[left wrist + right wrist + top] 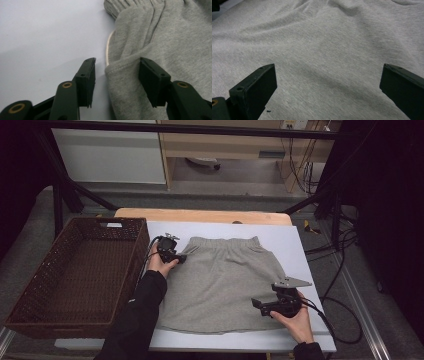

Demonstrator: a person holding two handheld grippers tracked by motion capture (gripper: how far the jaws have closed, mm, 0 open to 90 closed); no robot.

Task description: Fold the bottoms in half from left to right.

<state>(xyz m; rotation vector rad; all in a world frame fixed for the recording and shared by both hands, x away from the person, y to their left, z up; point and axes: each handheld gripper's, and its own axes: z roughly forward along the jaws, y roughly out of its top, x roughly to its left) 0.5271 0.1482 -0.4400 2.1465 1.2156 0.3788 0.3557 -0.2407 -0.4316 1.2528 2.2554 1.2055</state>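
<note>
Two claws work a flat grey jersey skirt (222, 282) on the white counter (295, 245).
The left claw (117, 75), still apart, straddles its side edge, seemingly mid-grasp; right claw (261, 305) hovers wide apart; next, pinch.

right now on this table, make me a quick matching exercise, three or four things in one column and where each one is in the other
Things:
1. wicker basket
2. grey skirt
3. left gripper
4. right gripper

Places:
A. spread flat on the white table
B. over the skirt's lower right part, jaws wide apart
C. at the skirt's left edge near the waistband
D. on the table's left side

Pairs: 1-D, 2-A, 3-C, 4-B
</note>
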